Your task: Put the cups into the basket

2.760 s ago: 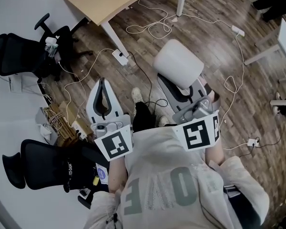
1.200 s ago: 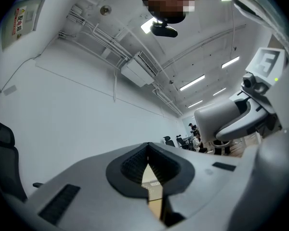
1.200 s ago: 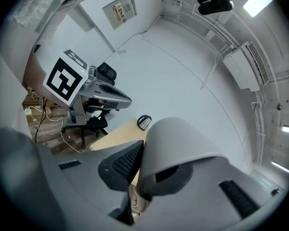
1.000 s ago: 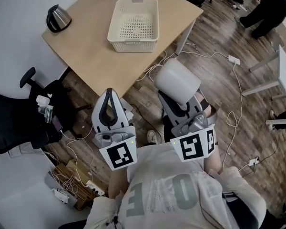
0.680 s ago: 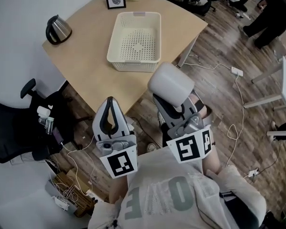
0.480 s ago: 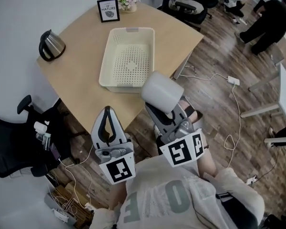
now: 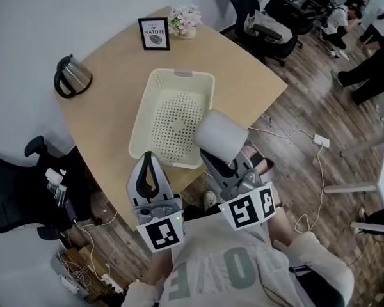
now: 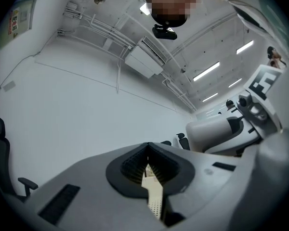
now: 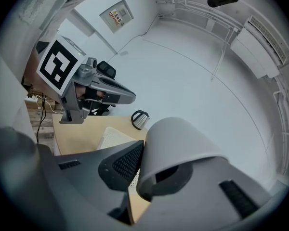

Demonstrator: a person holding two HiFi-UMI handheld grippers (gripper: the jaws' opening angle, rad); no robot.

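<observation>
Nearest, the left gripper (image 7: 148, 164) is seen with jaws pressed together, nothing between them. The cup (image 7: 221, 136) is pinched by the right gripper (image 7: 228, 161) above the near right corner of the basket (image 7: 143, 119). Farther on the table (image 7: 112, 117), a kettle (image 7: 72, 77) is set left; a frame (image 7: 155, 32) reading "OF NATURE" is placed beyond.

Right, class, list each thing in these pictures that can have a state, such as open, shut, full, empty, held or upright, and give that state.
Cup: held in the right gripper, off the table, mouth towards the gripper.
Basket: on the table, empty.
Left gripper: shut, empty.
Right gripper: shut on the cup.
Kettle: upright, lid down.
Picture frame: standing upright.
</observation>
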